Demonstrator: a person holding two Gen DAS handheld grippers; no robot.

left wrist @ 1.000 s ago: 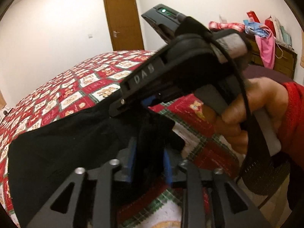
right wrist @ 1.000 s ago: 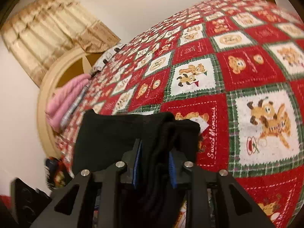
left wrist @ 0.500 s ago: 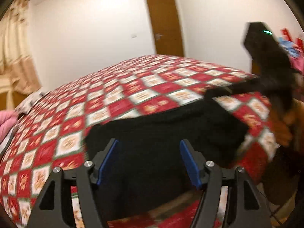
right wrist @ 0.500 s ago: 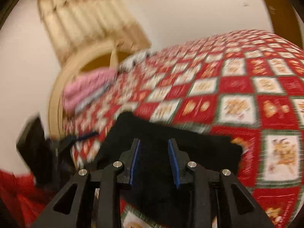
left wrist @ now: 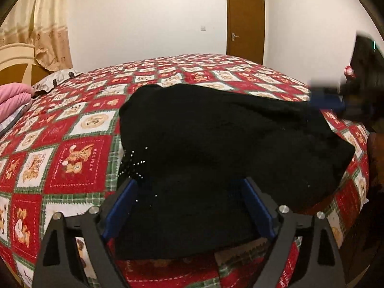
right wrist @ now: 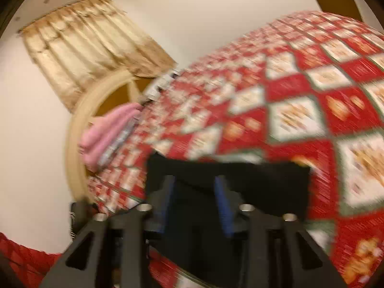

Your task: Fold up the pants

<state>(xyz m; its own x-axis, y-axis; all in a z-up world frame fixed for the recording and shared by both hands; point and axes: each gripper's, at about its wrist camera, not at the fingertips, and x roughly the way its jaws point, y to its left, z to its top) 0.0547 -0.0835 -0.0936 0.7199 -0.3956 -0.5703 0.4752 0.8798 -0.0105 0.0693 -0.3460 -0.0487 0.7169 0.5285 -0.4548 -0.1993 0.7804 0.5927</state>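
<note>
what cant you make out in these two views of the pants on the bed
- Left wrist view: the black pants have their near edge covered by the left hand-held gripper.
- Left wrist view: the right hand-held gripper is smeared.
- Right wrist view: quilt pictures unreadable from blur.

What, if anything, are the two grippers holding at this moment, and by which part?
Nothing is held. The left gripper and right gripper are both opening, pads clear of the black pants, which lie folded on the quilt.
</note>
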